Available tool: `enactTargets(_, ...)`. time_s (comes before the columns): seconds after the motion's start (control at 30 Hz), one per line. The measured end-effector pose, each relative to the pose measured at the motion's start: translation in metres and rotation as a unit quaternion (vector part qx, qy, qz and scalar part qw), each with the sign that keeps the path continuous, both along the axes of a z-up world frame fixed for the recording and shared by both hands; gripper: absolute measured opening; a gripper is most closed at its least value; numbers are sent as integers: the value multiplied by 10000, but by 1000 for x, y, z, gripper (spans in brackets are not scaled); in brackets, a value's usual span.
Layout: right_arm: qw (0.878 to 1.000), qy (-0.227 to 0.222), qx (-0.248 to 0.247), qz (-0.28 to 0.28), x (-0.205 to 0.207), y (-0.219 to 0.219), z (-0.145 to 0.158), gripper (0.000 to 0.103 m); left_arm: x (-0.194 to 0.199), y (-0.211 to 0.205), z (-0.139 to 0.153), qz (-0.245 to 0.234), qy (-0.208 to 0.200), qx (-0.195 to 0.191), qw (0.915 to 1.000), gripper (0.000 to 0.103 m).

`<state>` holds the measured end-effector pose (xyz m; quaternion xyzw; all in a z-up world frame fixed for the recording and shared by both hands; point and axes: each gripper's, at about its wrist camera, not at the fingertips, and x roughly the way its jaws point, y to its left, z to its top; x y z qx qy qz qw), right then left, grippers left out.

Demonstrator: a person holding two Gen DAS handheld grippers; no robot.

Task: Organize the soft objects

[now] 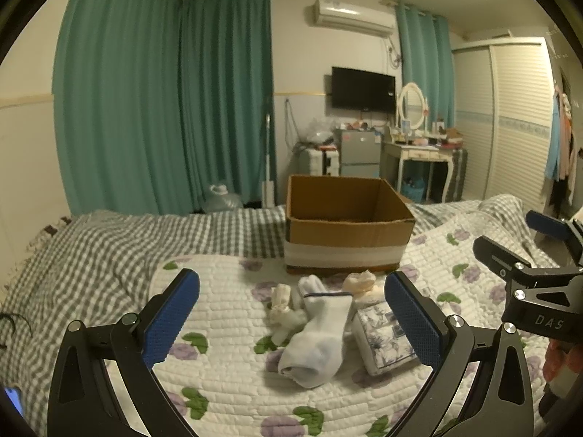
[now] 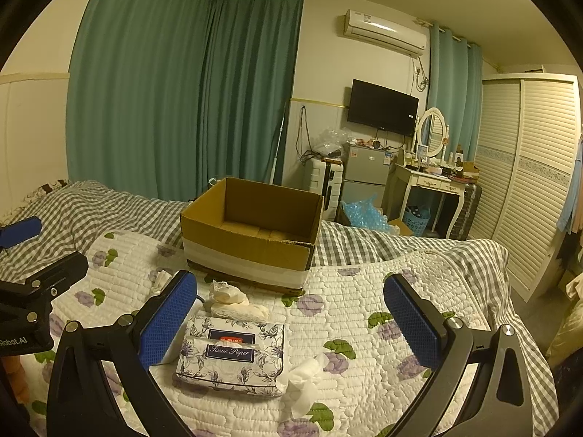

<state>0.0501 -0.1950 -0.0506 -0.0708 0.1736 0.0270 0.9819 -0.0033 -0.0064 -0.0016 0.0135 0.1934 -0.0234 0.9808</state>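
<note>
An open, empty cardboard box [image 1: 346,229] stands on the bed; it also shows in the right wrist view [image 2: 251,233]. In front of it lie a white sock [image 1: 317,335], small cream socks [image 1: 282,307], a cream cloth bundle [image 1: 360,280] and a floral tissue pack [image 1: 384,342]. In the right wrist view the tissue pack [image 2: 233,357] lies near the left finger, with the cream bundle [image 2: 233,302] behind it and a crumpled white tissue [image 2: 306,378] beside it. My left gripper [image 1: 291,317] is open above the socks. My right gripper [image 2: 289,322] is open above the tissue pack.
The bed has a white floral quilt [image 1: 226,382] over a grey checked sheet [image 1: 109,247]. Green curtains [image 1: 145,102], a dresser with mirror [image 1: 419,145], a small fridge [image 1: 359,153] and a wardrobe [image 2: 528,182] stand beyond the bed.
</note>
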Motion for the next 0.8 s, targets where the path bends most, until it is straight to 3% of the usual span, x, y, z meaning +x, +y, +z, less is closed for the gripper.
enactTargets(0.6,10000,-20,4,50,-1,0,1,103,-1,1,4,-34,-64,26,10000,103)
enactTargets(0.8,9992,167,-12,353,2,4,-3,103,1,16,2,23,32,-116,9999,103)
